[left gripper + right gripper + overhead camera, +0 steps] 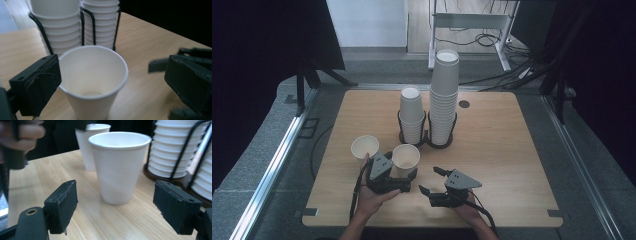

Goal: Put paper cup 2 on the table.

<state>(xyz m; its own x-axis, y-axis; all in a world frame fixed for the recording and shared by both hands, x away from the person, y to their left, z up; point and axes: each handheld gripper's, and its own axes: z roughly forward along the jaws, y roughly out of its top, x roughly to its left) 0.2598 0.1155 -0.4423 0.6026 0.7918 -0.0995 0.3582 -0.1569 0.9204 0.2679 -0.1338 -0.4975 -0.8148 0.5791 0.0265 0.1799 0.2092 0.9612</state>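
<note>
Near the table's front edge, held both tongs apart: left gripper (408, 176) straddling the upright cup (405, 156), right gripper (428, 179) empty just beside. Stood close to a second cup (364, 147) and the rack (426, 141). Could have crushed or tipped the thin cup by squeezing hard or off-centre.

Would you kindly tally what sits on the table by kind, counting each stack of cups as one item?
Loose white paper cups: 2 (near cup, far cup)
Stacks of white cups: 2 (short stack, tall stack)
Black wire cup holder: 1
Total: 5
</note>
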